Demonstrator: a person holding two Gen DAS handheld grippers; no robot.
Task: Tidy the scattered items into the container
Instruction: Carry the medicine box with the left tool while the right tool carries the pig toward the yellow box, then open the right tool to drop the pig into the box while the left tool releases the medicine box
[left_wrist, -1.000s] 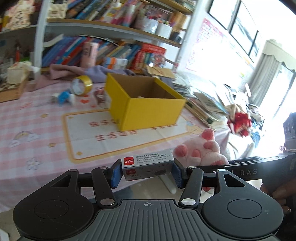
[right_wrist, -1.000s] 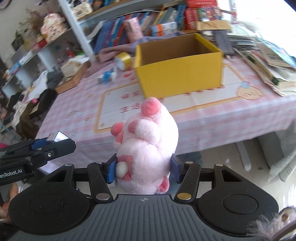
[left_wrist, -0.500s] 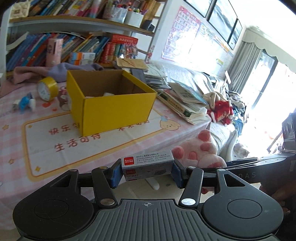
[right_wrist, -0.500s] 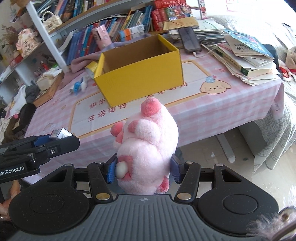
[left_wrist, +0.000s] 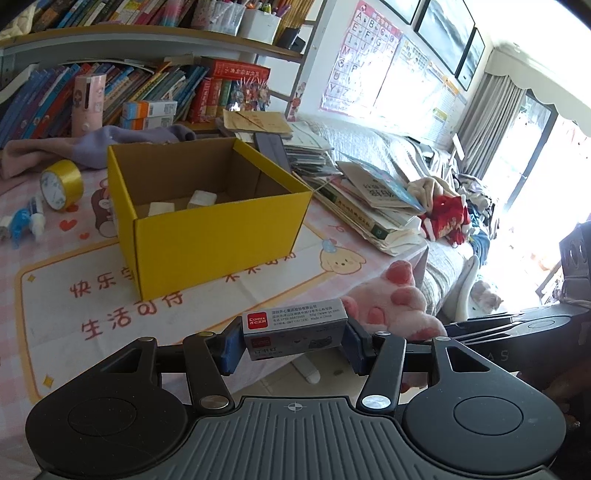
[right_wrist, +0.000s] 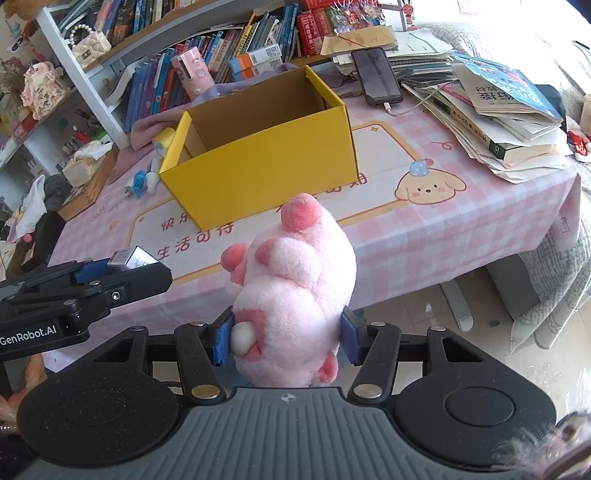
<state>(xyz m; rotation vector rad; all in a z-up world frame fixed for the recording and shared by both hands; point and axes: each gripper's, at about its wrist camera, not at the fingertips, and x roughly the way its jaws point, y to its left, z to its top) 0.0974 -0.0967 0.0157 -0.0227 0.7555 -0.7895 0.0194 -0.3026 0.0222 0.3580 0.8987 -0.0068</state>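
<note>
My left gripper (left_wrist: 293, 341) is shut on a small grey staples box (left_wrist: 295, 328), held over the table's front edge, short of the open yellow cardboard box (left_wrist: 210, 236). Two white items lie inside the yellow box. My right gripper (right_wrist: 284, 341) is shut on a pink plush toy (right_wrist: 295, 291), held in front of the table; the yellow box (right_wrist: 273, 166) stands beyond it. The plush also shows in the left wrist view (left_wrist: 395, 306), to the right. The left gripper and the staples box (right_wrist: 129, 258) show at the left of the right wrist view.
A yellow tape roll (left_wrist: 61, 182) and a small blue toy (left_wrist: 22, 221) lie left of the box on the pink checked tablecloth (right_wrist: 461, 229). A stack of books (right_wrist: 498, 110) and a phone (right_wrist: 376, 77) are at the right. A bookshelf stands behind.
Both grippers have moved nearer to the table and higher with their loads; the yellow box looks larger and its inside now shows in the left wrist view.
</note>
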